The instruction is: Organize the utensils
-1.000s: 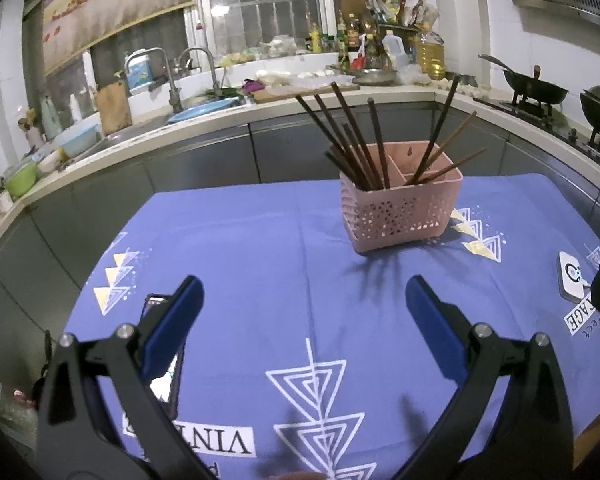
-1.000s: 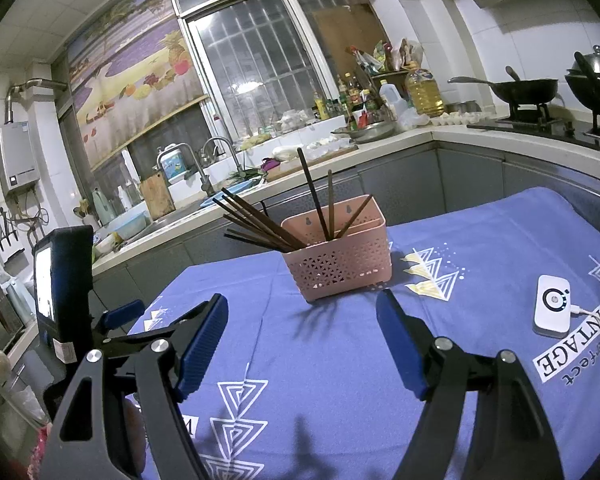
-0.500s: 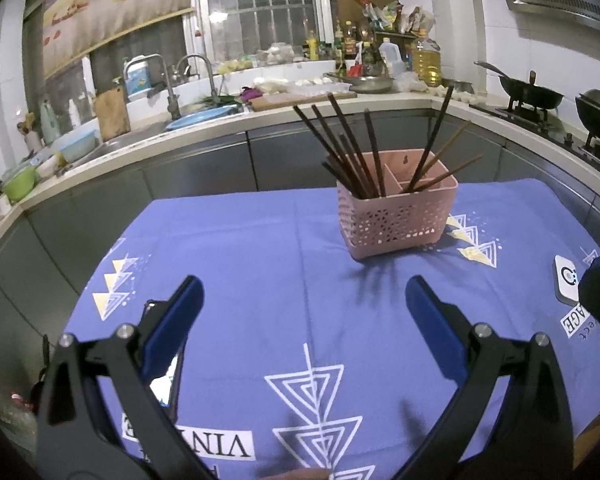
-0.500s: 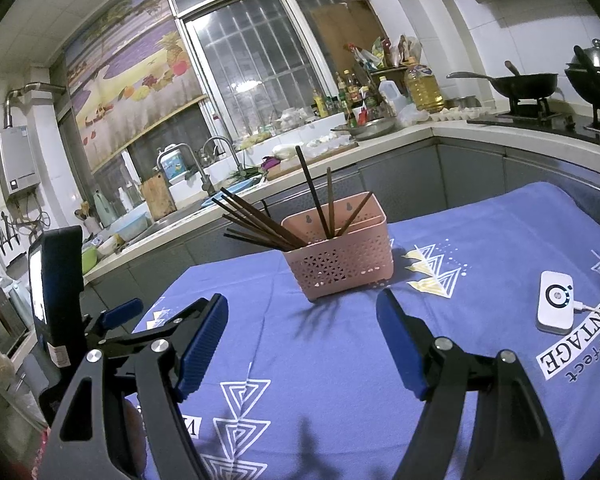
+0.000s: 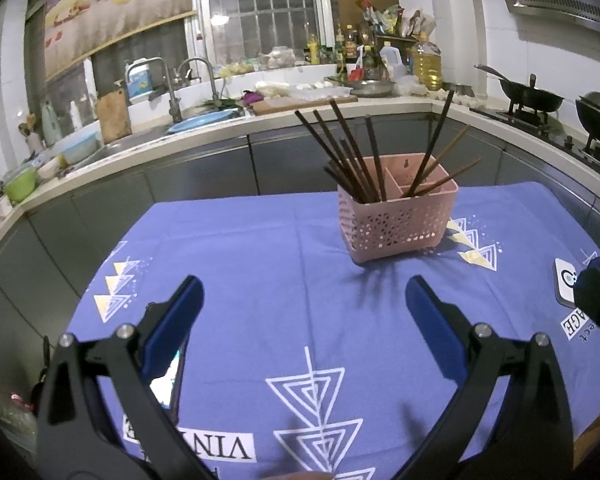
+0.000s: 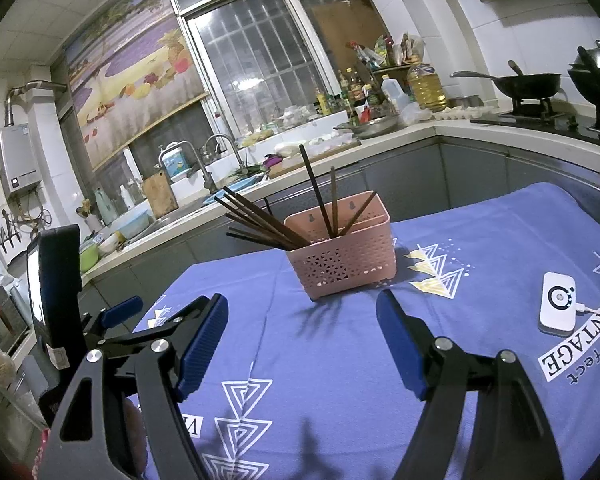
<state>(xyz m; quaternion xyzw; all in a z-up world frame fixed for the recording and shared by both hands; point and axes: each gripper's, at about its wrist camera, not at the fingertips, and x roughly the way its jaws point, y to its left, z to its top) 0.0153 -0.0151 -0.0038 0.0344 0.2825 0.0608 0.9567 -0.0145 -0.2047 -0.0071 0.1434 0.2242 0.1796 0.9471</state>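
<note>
Both grippers are hanging spread wide and holding nothing: my left gripper and my right gripper are each hovering over the bare cloth, well short of the basket.

Over the last second the basket is sliding lower and growing a little in my left view, so I am tipping that gripper up and drifting it slightly nearer; in my right view it is barely shifting. Nothing on the table is moving.

The chopsticks are all standing in the basket already, a dark bunch leaning left in the left compartment and a few more leaning right in the right one. No loose ones are showing on the cloth. I am judging the sorting as done or nearly so, unless some sticks are sitting in the wrong compartment, which I cannot tell from here. A white puck is lying off to the right.
</note>
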